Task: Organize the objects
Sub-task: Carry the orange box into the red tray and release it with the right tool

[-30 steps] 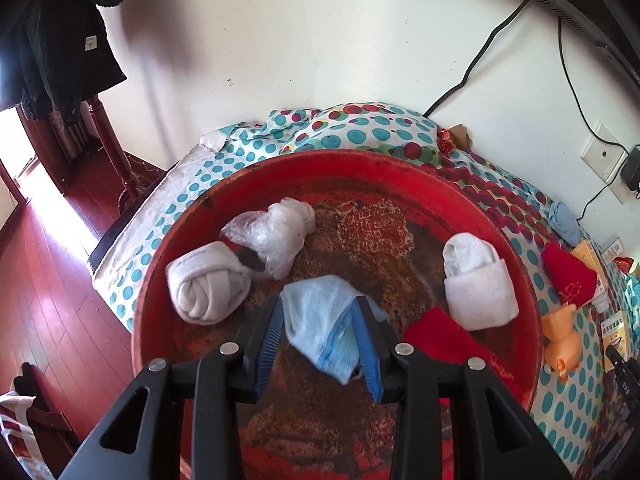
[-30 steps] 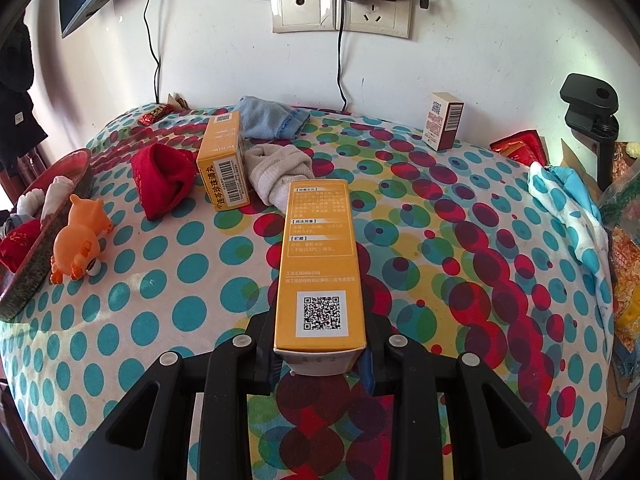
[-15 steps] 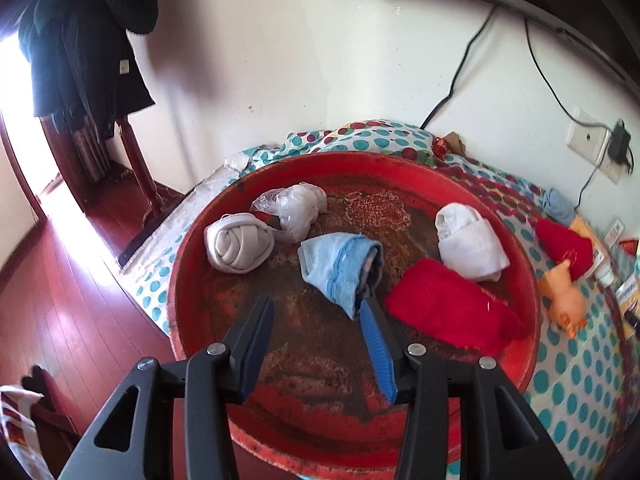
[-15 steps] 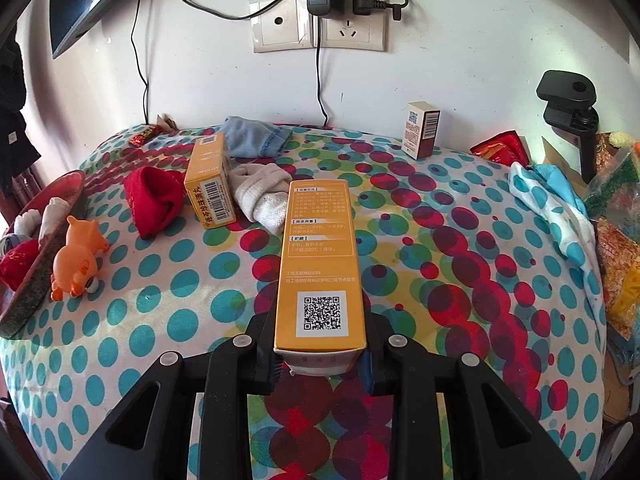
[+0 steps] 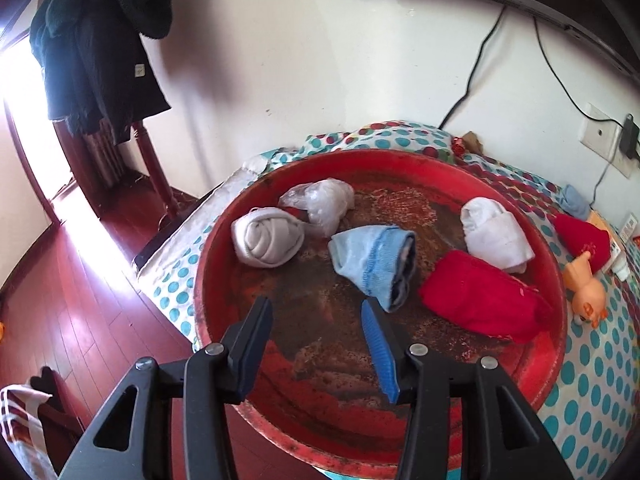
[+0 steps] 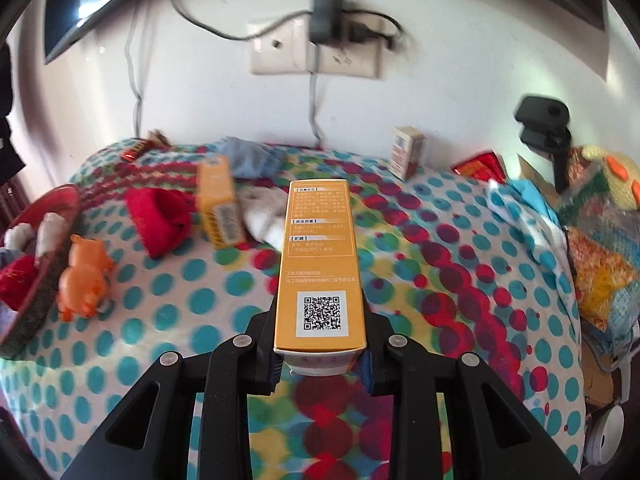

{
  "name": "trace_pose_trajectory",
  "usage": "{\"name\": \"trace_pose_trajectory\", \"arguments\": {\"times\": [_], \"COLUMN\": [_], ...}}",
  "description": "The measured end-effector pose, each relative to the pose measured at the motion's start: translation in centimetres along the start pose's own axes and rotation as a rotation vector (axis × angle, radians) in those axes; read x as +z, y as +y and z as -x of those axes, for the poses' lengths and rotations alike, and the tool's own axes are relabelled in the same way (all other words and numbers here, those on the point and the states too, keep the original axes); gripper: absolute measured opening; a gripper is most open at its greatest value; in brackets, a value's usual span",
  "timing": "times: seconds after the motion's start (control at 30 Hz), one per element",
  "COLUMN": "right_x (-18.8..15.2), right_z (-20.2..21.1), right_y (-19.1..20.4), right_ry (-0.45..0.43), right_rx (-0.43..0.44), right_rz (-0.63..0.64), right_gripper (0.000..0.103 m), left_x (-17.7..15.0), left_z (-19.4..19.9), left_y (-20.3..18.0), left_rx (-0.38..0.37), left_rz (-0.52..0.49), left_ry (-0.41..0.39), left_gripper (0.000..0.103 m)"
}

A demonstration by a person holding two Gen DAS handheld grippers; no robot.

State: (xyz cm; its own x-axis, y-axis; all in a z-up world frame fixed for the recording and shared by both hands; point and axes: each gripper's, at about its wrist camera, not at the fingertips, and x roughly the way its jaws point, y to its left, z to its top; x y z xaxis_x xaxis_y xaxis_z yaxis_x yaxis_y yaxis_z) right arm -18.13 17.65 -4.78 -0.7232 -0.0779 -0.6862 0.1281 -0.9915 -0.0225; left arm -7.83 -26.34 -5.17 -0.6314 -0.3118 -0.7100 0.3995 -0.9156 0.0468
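My left gripper (image 5: 316, 312) is open and empty, raised over the near part of a round red tray (image 5: 440, 168). In the tray lie a light blue sock roll (image 5: 372, 260), a grey sock roll (image 5: 266, 236), a white sock roll (image 5: 496, 234), a red cloth (image 5: 480, 298) and a plastic-wrapped bundle (image 5: 320, 200). My right gripper (image 6: 320, 316) is shut on a long orange box (image 6: 320, 256), held above the dotted tablecloth (image 6: 168, 320).
On the table lie a second orange box (image 6: 220, 202), a red hat (image 6: 160, 216), an orange toy (image 6: 84, 276), a grey sock (image 6: 264, 216), a blue cloth (image 6: 252, 158) and a small white box (image 6: 406, 152). Bags (image 6: 596, 248) crowd the right edge. Wall socket with cables behind.
My left gripper let go of the light blue sock roll, which now lies in the tray, and pulled back and up. My right gripper lifted the orange box higher.
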Motion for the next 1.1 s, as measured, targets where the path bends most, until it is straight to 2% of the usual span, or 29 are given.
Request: {"name": "trace_pose_trajectory", "arguments": {"times": [0.13, 0.23, 0.37, 0.57, 0.8, 1.1], "right_x": [1.7, 2.5, 3.1, 3.4, 4.2, 5.1], "right_z": [1.4, 2.2, 2.4, 2.4, 2.2, 0.0], "right_y": [5.2, 9.0, 14.2, 21.2, 27.3, 32.7], "right_ry": [-0.025, -0.040, -0.019, 0.005, 0.030, 0.087], "right_rx": [0.084, 0.154, 0.242, 0.325, 0.388, 0.403], "right_rz": [0.057, 0.100, 0.156, 0.250, 0.329, 0.393], "right_gripper": [0.027, 0.027, 0.027, 0.027, 0.027, 0.027], "left_x": [0.0, -0.1, -0.1, -0.1, 0.2, 0.3], "left_z": [-0.1, -0.2, -0.5, -0.7, -0.7, -0.7], "left_y": [0.2, 0.3, 0.5, 1.1, 1.9, 2.8], "left_rx": [0.020, 0.006, 0.004, -0.009, -0.004, 0.003], "left_rz": [-0.001, 0.007, 0.019, 0.047, 0.074, 0.115], "left_ry": [-0.002, 0.014, 0.029, 0.037, 0.035, 0.032], "left_gripper": [0.048, 0.048, 0.048, 0.048, 0.048, 0.048]}}
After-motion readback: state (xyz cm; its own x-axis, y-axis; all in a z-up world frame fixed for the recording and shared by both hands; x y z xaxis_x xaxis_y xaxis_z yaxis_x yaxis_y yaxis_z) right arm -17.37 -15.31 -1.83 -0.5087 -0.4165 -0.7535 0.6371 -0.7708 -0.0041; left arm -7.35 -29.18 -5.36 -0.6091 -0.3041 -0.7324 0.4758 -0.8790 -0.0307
